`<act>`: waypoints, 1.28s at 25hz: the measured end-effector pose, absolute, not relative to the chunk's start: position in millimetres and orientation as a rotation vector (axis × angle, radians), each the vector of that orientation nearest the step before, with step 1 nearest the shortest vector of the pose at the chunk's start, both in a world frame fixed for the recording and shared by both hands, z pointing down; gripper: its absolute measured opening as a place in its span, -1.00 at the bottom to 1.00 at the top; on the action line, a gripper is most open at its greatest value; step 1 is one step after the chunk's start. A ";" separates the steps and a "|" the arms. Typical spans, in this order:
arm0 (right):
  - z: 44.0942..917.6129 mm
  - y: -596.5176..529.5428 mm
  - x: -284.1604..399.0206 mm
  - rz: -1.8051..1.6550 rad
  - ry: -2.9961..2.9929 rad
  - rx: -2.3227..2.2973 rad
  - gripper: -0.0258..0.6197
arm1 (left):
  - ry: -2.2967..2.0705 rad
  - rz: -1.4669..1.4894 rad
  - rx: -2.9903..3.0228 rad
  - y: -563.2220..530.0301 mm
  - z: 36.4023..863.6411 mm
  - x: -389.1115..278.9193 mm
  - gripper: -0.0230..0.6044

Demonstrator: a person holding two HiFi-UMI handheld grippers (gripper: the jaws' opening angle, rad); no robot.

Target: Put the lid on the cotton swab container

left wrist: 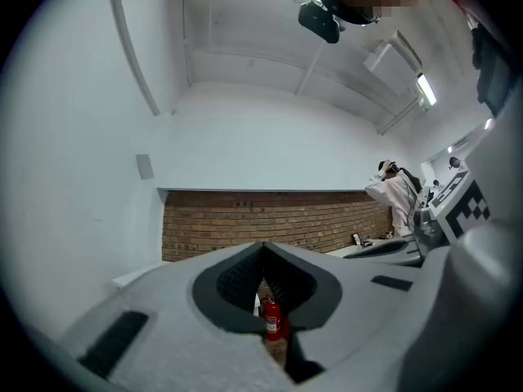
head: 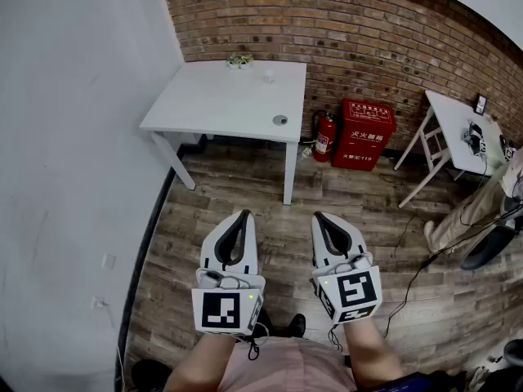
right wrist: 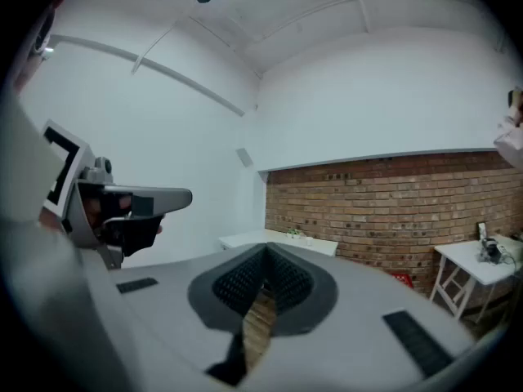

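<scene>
Looking down from the head view, a person holds the left gripper [head: 243, 216] and the right gripper [head: 319, 216] side by side over a wooden plank floor [head: 245, 186], each with its marker cube nearest the body. Both point toward a white table [head: 212, 104] that stands against a brick wall [head: 359, 31], well apart from either tool.

Left gripper view: the two jaws are together at the tips, with nothing between the pads. A red fire extinguisher [left wrist: 272, 321] shows through the slit below them.

Right gripper view: the jaws likewise meet at the tips and hold nothing. Only floorboards show through the gap.

On the table, a small round lid [head: 280, 120] lies flat near the front right edge. Farther back, a small pale container [head: 268, 76] stands apart from it, too small to show its contents. A little green plant [head: 239, 60] sits at the far edge, beside the wall.

To the right of the table, against the wall, the extinguisher stands on the floor just beside a red cabinet [head: 365, 133]. A second white table [head: 458, 125] stands at the right margin, with cables [head: 417, 260] trailing across the floor near it.
</scene>
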State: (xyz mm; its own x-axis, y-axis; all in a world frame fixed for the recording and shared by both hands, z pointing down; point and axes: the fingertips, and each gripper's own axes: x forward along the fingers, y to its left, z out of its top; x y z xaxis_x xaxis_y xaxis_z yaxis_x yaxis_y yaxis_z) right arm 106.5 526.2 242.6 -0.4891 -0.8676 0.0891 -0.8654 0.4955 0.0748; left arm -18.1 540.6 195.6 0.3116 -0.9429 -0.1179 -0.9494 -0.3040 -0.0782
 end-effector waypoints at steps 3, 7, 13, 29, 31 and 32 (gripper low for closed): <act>242.9 522.6 108.1 -0.029 -2.618 1.524 -0.91 | 1.769 0.068 -2.435 537.8 197.0 -16.2 -0.91; 243.8 523.3 109.7 -0.024 -2.621 1.514 -0.91 | 1.778 0.058 -2.434 538.7 198.3 -15.1 -0.91; 244.4 523.9 115.3 -0.006 -2.668 1.510 -0.90 | 1.812 0.066 -2.427 542.0 202.1 -12.9 -0.90; 282.4 469.9 115.0 0.040 -2.668 1.422 -0.43 | 1.873 0.044 -2.457 494.5 239.3 -14.2 -0.48; 292.7 448.1 110.0 0.052 -2.661 1.409 -0.43 | 1.878 0.049 -2.473 468.7 248.3 -18.1 -0.48; 295.7 434.7 106.9 0.049 -2.657 1.410 -0.43 | 1.873 0.054 -2.482 453.6 251.3 -20.2 -0.48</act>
